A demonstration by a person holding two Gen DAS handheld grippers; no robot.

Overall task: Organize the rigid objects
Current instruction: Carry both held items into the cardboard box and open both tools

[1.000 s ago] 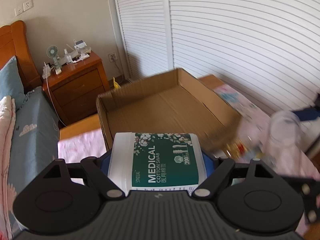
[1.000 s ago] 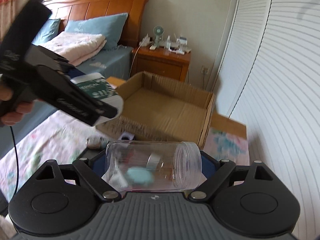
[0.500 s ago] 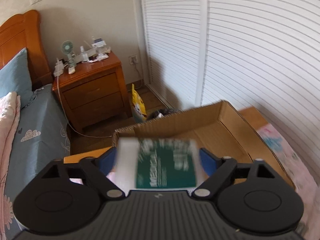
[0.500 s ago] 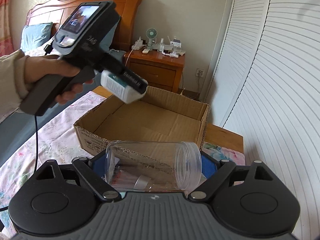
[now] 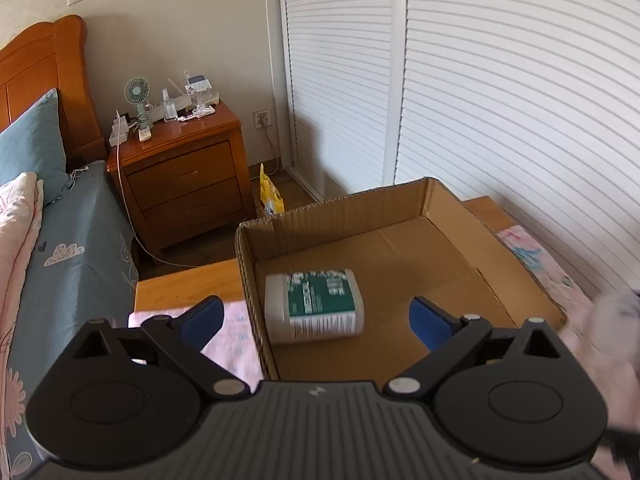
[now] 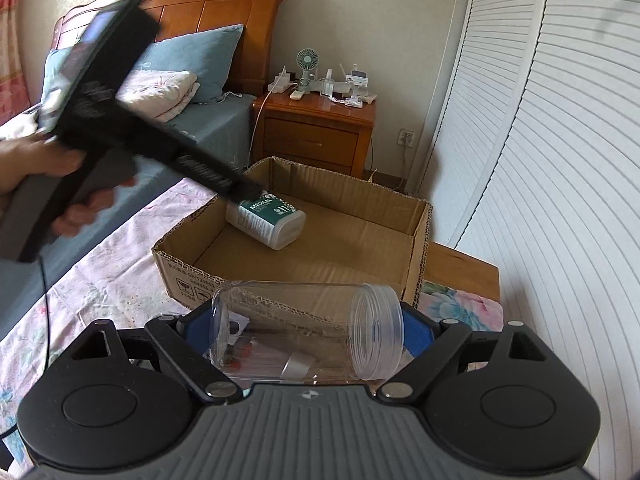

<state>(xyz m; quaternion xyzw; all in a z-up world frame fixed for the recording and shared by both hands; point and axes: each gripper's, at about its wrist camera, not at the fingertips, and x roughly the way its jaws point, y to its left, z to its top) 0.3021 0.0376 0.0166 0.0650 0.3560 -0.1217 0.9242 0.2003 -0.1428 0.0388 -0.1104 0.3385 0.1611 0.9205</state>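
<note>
Cotton swab tub [image 5: 314, 307] released since a second ago: then clamped in left tool [image 5: 316, 316], now lying on its side on floor of cardboard box [image 5: 452, 216], near left wall. Left tool's jaws just opened wide, nothing between the pads, tub below and ahead. Right tool [image 6: 308, 334] closed on clear plastic jar [image 6: 308, 336], held sideways, mouth to the right, just short of box front wall. Box on floral cloth [image 6: 104, 276] over counter. Nightstand [image 5: 184, 184] beyond.
</note>
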